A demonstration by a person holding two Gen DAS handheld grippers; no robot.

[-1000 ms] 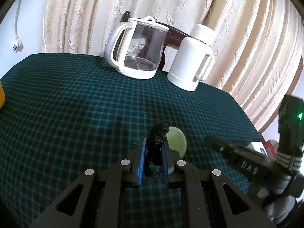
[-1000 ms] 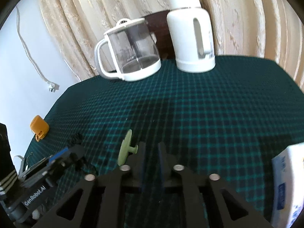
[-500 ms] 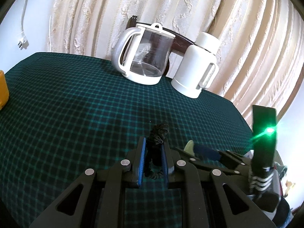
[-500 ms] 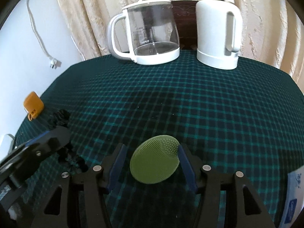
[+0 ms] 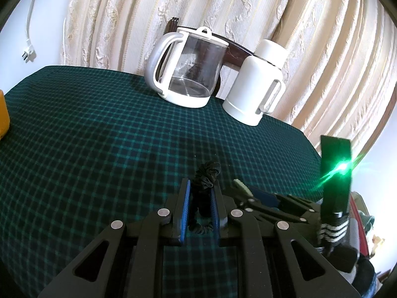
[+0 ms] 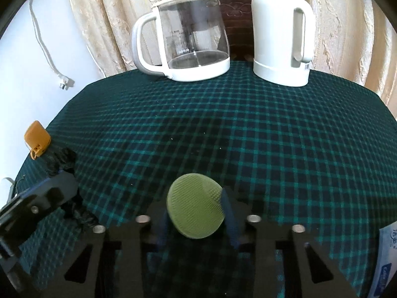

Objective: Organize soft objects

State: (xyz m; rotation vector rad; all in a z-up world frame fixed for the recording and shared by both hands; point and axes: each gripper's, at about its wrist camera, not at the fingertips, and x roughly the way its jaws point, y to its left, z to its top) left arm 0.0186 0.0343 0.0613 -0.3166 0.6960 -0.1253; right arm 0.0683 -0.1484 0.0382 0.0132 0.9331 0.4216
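Holding both soft pieces off the checked tablecloth (image 6: 260,129) for sorting: my left gripper (image 5: 200,193) is clamped on the black scrunchie (image 5: 206,173), my right gripper (image 6: 196,211) closed around the green silicone pad (image 6: 194,211), both well short of the glass jug (image 6: 188,37).

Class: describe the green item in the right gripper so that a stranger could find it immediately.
Start at the checked tablecloth; in front of the two white jugs is the right gripper. Between its fingers sits the green silicone pad: a flat, round, bumpy disc, the only green object.
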